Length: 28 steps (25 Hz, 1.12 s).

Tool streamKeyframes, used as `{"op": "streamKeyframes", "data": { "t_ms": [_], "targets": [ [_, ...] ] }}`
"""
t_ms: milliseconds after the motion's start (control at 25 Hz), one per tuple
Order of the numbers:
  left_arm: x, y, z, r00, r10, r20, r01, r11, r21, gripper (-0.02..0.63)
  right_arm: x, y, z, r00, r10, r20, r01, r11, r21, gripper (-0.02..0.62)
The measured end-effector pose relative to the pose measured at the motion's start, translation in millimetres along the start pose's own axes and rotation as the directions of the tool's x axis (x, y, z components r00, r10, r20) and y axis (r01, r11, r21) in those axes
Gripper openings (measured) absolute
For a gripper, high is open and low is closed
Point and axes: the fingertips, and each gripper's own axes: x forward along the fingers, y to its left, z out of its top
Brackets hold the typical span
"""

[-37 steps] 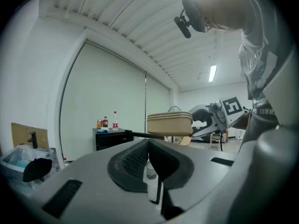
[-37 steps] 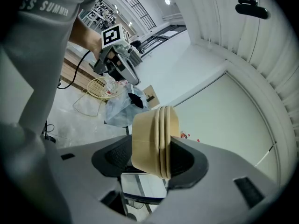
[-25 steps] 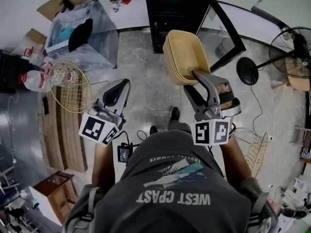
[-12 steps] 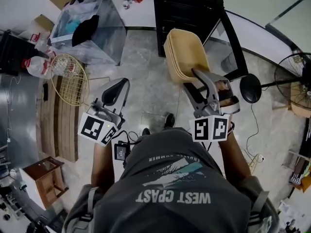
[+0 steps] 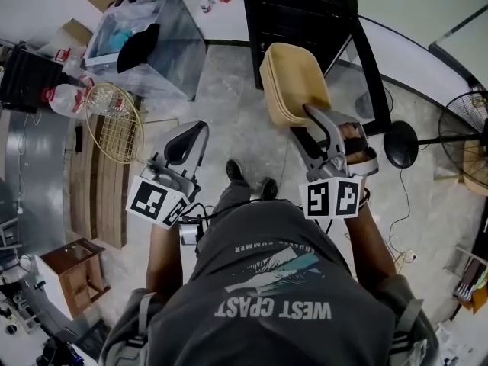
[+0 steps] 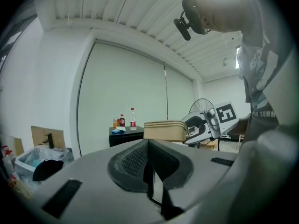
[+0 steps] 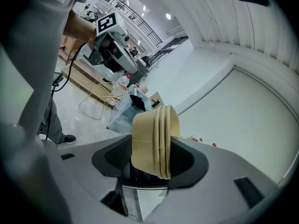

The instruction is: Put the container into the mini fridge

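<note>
Two grippers are pointing forward in the head view, carried on bare forearms out from the person's torso. Against the frame half a second earlier, the person's shoes [image 5: 248,180] are sitting differently on the floor and the black mini fridge [image 5: 296,12] is lying slightly lower in the picture, just ahead of the right gripper [image 5: 308,117]. That gripper is still clamping the tan container [image 5: 293,82] by its near rim, the container sticking out beyond the jaws and tipped on its side, its far edge overlapping the fridge's front. The left gripper [image 5: 188,137] is hanging beside it with nothing in it.

In the left gripper view, the jaws are pressing together with nothing between them. Ahead and to the right, the container is showing side-on in the right gripper, in front of the fridge, with bottles [image 6: 127,121] standing on the fridge top.

In the right gripper view, the jaws are standing wide on either side of the container, gripping its stacked rim, which is rising upright straight ahead of the pads.
</note>
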Motion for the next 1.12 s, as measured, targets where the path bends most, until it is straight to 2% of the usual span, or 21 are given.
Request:
{"op": "streamKeyframes", "data": {
  "t_ms": [200, 440, 760, 1120],
  "targets": [
    [24, 7, -1, 0.999, -0.033, 0.003, 0.033, 0.999, 0.006, 0.017, 8, -9, -9, 1.0, -0.021, -0.012, 0.021, 1.0, 0.008, 0.245],
    [67, 10, -14, 0.989, -0.145, 0.007, 0.145, 0.989, -0.007, 0.017, 18, -4, -23, 0.997, -0.023, -0.068, 0.024, 0.999, 0.025, 0.245],
    [104, 60, 3, 0.975, -0.222, 0.019, 0.221, 0.975, 0.032, 0.017, 58, -19, -7, 0.993, -0.004, -0.118, 0.005, 1.0, 0.01, 0.245],
    [125, 111, -2, 0.966, -0.259, 0.027, 0.259, 0.966, -0.001, 0.017, 107, -41, 0, 0.984, -0.043, -0.174, 0.049, 0.998, 0.028, 0.244]
  ]
}}
